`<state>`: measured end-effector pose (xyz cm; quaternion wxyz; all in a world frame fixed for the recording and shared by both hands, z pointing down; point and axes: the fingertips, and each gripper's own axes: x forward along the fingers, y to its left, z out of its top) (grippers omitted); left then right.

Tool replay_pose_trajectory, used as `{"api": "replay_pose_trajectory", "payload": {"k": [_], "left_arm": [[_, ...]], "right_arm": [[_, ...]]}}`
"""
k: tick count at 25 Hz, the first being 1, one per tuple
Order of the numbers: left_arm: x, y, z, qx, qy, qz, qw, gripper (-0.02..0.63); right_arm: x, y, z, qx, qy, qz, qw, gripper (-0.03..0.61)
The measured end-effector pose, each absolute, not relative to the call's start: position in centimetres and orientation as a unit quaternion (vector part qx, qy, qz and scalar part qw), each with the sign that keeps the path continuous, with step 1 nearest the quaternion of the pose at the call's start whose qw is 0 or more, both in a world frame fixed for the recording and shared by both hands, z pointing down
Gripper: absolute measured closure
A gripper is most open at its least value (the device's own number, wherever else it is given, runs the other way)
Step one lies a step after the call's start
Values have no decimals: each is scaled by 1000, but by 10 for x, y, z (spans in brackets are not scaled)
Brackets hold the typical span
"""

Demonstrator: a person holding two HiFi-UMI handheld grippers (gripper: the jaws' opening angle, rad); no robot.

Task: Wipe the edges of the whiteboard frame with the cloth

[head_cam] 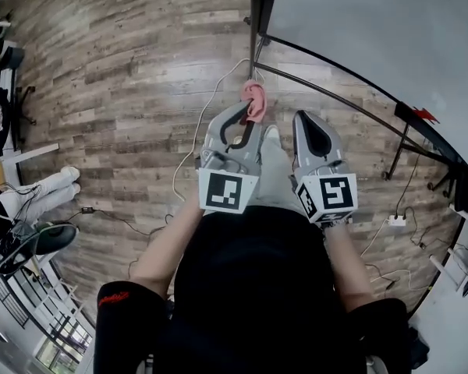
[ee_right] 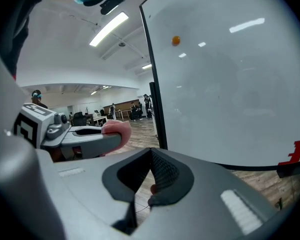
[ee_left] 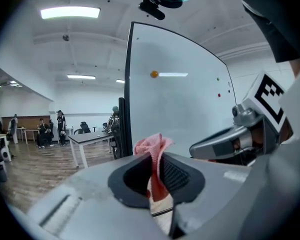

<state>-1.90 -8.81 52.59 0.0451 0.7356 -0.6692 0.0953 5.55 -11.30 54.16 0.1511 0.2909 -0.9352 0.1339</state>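
Pink cloth (ee_left: pixel 152 149): bunched and pinched in the left gripper's jaws, with a tuft standing out past their tips. It is held in the air near the whiteboard's lower left corner, and no view shows it touching the frame.
Left gripper (head_cam: pixel 252 114): jaws closed narrow on the cloth and aimed toward the board's black left upright (ee_left: pixel 127 84).
Whiteboard (head_cam: pixel 374 22): a pale panel on a floor stand, ahead and to the right of the person. An orange magnet (ee_left: pixel 154 74) sits high on its face.
Frame edges: the left upright and the lower rail (ee_right: pixel 250 166) are in view. The top and far edges cannot be seen.
Right gripper (ee_right: pixel 151 156): jaws brought together with nothing plainly between them. It is held just beside the left gripper and faces the board.
Step in hand (judged): approach, with wiping not yet begun.
Doing it well (judged): lead with the protruding tuft, not the jaw tips, so that only fabric meets the frame. Press it flat on the upright and draw it along in one steady pass. Keep the grip firm, since a loose tuft could pull free on the corner.
Surroundings: wood-plank floor (head_cam: pixel 125 68) with a white cable (head_cam: pixel 195 139) trailing near the stand.
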Motion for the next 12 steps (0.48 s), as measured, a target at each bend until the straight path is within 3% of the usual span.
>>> {"api": "replay_pose_trajectory", "payload": {"k": [12], "left_arm": [[-32, -57, 454, 730, -681, 37, 42, 574]], "right_arm": [[26, -77, 464, 273, -955, 43, 104, 577]]}}
